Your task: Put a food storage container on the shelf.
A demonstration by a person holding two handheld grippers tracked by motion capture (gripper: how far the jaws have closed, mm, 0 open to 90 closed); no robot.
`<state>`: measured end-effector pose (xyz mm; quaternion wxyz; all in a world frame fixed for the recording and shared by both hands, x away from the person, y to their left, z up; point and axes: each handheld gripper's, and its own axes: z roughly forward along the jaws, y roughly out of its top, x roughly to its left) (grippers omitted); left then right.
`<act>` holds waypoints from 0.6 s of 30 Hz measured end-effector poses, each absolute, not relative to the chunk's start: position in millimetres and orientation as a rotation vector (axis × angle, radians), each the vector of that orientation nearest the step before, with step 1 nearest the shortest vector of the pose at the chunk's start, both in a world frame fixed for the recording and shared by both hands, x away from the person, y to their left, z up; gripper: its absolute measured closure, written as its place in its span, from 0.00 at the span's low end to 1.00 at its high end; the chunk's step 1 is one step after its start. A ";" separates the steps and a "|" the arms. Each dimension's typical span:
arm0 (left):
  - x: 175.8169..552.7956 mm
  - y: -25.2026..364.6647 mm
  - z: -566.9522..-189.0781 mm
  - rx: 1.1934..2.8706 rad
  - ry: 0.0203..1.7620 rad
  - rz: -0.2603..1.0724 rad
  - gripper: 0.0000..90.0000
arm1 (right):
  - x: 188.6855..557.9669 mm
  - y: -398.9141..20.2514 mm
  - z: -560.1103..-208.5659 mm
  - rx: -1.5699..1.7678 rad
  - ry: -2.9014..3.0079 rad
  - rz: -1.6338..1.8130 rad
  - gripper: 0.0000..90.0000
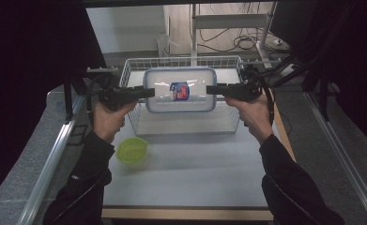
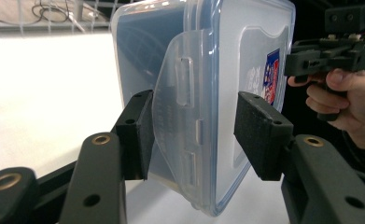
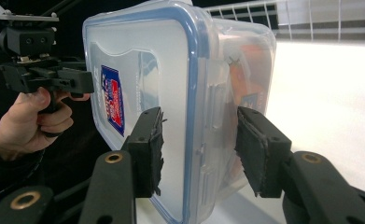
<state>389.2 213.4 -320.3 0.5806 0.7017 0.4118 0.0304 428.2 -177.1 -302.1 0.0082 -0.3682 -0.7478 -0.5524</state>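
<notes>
You've got the clear lidded food container [image 1: 179, 89] between both grippers, over the white wire basket [image 1: 129, 65] at the far middle of the table [image 1: 190, 173]. Your left gripper [image 1: 149, 93] comes in from the left and meets the container's left short end; in the left gripper view its jaws straddle the side latch flap [image 2: 182, 116], left pad touching the box wall, right pad just off the lid face, so spread around it rather than clamped. Your right gripper [image 1: 210, 89] meets the right short end; in the right gripper view the jaws sit either side of the blue-sealed lid edge [image 3: 196, 116], left pad on the lid, right pad with a small gap to the body. Can't tell whether either pinch is firm. Blue-red label [image 1: 179, 91] sits mid-lid. Something orange shows inside through the wall [image 3: 243, 74]. Green lidded bowl [image 1: 132, 150] sits on the table near-left, well apart from the basket.
</notes>
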 end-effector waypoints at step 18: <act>439.6 211.5 -323.8 1.597 0.990 0.026 0.55 | 473.2 -176.1 -295.0 -1.222 -2.320 -1.729 0.58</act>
